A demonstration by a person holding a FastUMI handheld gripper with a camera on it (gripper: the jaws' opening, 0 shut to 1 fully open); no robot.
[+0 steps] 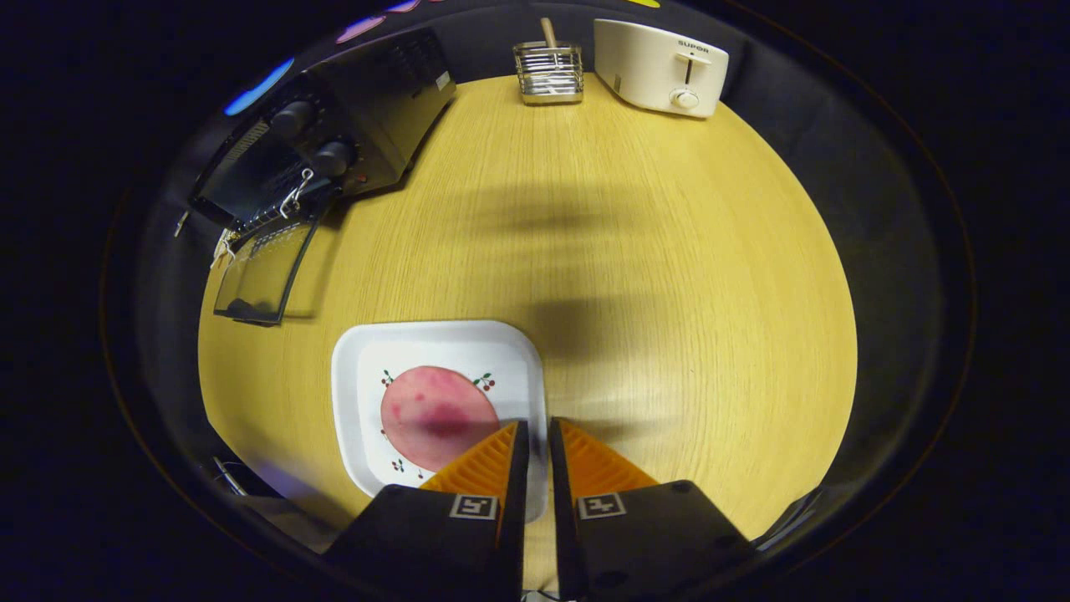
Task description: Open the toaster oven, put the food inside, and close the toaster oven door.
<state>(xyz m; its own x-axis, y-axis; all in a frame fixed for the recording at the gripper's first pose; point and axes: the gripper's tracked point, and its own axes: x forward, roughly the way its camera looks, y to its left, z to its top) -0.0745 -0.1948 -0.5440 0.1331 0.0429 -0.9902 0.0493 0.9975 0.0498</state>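
1. the gripper (535, 426) has its fingers drawn almost together with only a thin gap, pinching nothing.
2. the fingertips sit over the right rim of a white plate (351, 376) on the wooden table (652, 276).
3. a round pink slice of food (430, 410) lies on the plate, just left of the fingers.
4. the black toaster oven (351, 125) stands far beyond on the left, its glass door (263, 272) dropped open.
5. a wire holder (548, 73) and a white toaster (660, 67) stand at the far edge.

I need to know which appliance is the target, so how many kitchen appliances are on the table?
2. A black toaster oven, door already open, sits far beyond the nearly closed gripper, beyond the plate. A white pop-up toaster stands at the far edge, beside the wire holder.
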